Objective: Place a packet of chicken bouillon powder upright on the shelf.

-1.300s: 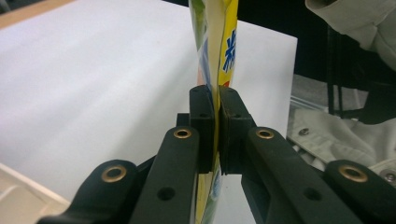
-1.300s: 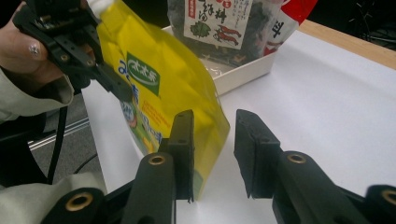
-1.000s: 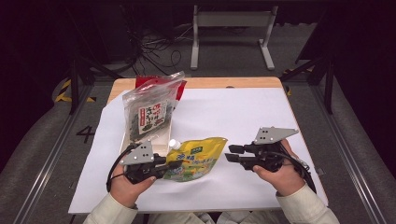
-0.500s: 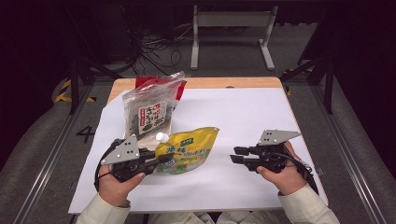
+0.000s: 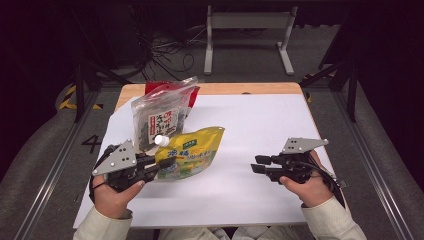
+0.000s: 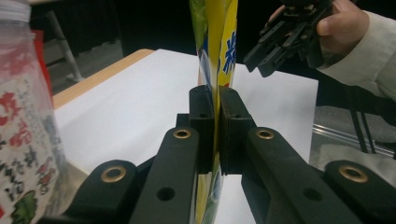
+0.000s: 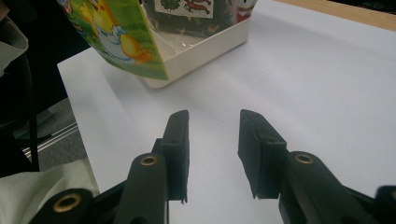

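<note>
— Dark floor and cables lie behind the bench [image 5: 260, 115], and a white sheet covers most of its wooden top. What are you doing down at the near left corner?

— From the high view, my left hand-held gripper [image 5: 159, 166] has its jaws clamped on the edge of the yellow spout pouch [image 5: 192, 152], which I hold tilted just above the sheet with its white cap [image 5: 161, 140] pointing up and left. I grip the flat seam because, I judge, the full belly would slip. Just behind it the clear seaweed bag [image 5: 161, 116] stands in its white tray

— And the other one?

— My right hand-held gripper [image 5: 257, 164] waits well apart on the right, jaws open and empty, low over the sheet, ready to help if the pouch sags

— What does the left gripper view add?

— Both pads pressed tight on the pouch [image 6: 217, 51], which rises edge-on between them; the seaweed bag [image 6: 28, 130] sits close at the left, and the right hand-held gripper [image 6: 261, 56] shows beyond

— And the right gripper view?

— Its own jaws stand apart with bare sheet between them. Ahead, the pouch [image 7: 116, 35] hangs in front of the white tray [image 7: 201, 49], so the lift looks barely begun
</note>
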The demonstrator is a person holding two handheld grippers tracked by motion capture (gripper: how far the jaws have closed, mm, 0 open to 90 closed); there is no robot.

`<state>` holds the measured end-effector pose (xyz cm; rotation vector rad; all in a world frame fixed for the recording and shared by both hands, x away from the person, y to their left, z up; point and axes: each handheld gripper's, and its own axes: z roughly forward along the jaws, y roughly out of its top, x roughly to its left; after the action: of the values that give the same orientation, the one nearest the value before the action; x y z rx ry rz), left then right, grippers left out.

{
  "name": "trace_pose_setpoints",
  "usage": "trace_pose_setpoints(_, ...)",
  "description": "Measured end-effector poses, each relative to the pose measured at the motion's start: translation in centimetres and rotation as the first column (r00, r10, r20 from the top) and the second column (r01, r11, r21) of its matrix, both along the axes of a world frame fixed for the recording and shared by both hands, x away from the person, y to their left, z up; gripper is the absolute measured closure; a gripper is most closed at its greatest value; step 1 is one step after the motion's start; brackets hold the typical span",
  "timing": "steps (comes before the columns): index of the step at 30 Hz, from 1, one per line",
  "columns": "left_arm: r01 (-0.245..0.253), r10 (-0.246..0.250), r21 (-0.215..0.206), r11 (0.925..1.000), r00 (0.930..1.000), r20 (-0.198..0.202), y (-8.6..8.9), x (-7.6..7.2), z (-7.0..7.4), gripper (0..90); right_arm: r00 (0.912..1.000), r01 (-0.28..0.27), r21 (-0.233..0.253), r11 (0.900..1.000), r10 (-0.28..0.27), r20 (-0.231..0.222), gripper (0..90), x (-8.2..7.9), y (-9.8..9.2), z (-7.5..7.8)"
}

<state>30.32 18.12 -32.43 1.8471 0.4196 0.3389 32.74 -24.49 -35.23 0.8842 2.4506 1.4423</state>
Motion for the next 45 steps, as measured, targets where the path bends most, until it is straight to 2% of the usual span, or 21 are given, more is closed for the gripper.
trace_pose_setpoints(18,-0.088,0.088,-0.015,0.996,0.9959,0.022,3.0,0.6,0.4,86.1,0.9999,0.013,0.005,1.0,-0.013,-0.008,63.2,0.1,-0.4,-0.1)
trace_pose_setpoints(22,-0.117,0.118,-0.029,0.9927,0.9926,0.029,3.9,0.6,0.6,86.1,0.9999,0.014,0.003,1.0,-0.014,-0.009,63.2,0.2,-0.4,-0.1)
trace_pose_setpoints(28,-0.152,0.153,-0.026,0.988,0.988,0.023,4.8,1.0,0.4,86.1,0.9998,0.017,0.004,1.0,-0.017,-0.009,62.8,0.3,-0.5,-0.2)
trace_pose_setpoints(32,-0.132,0.132,-0.014,0.9912,0.9911,0.019,5.3,1.4,0.1,86.1,0.9997,0.018,0.006,1.0,-0.018,-0.014,62.7,0.3,-0.5,-0.2)
trace_pose_setpoints(45,-0.122,0.122,0.029,0.9921,0.9925,0.012,6.5,2.5,-1.2,86.1,0.9995,0.025,0.012,1.0,-0.024,-0.02,61.1,0.4,-0.5,-0.3)
